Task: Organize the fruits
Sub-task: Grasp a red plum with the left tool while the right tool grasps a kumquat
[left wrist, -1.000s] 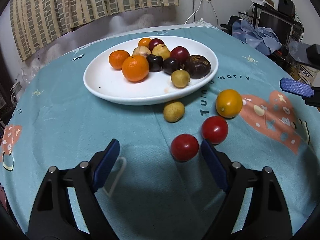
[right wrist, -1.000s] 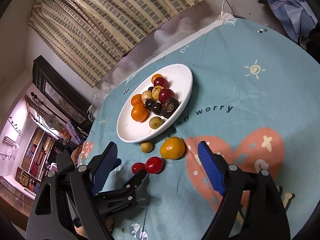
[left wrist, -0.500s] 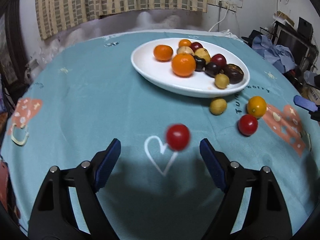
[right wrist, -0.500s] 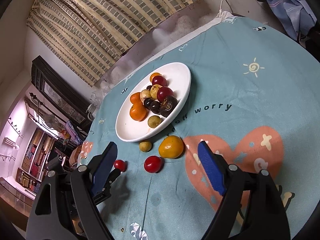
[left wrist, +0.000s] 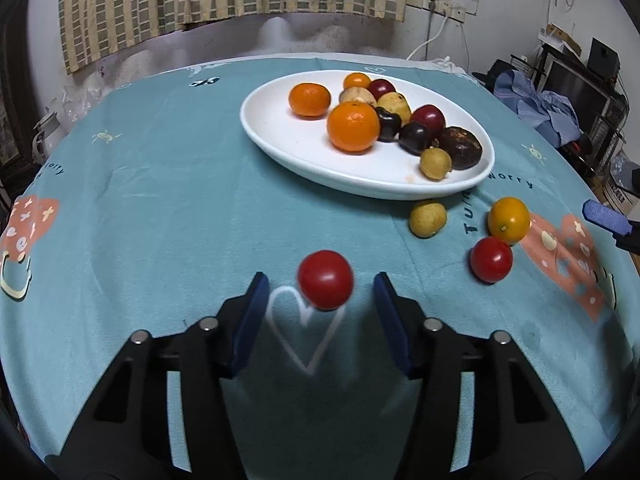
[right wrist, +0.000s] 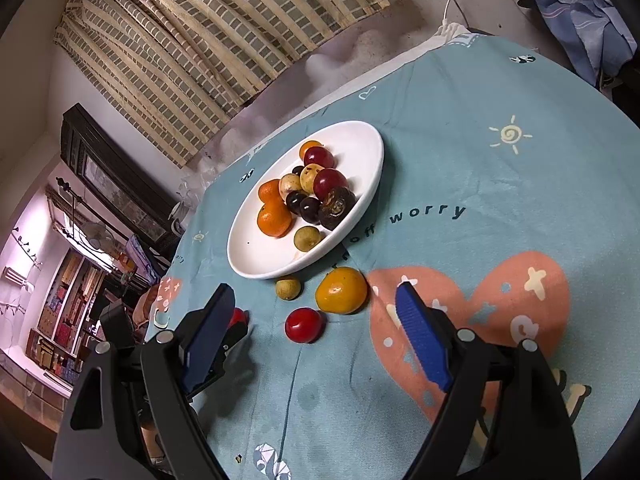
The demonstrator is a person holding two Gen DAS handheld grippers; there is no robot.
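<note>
"worry" on tablecloth

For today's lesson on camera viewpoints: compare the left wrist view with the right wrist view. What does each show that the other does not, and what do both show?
Only the left wrist view shows the white heart outline printed on the cloth, with a red tomato clear between the open left gripper. Only the right wrist view shows the lit bookshelves off to the side and the open right gripper head-on. Both show the white plate of fruit, the yellow-orange fruit, the second red tomato and the small tan fruit on the teal tablecloth.
</note>
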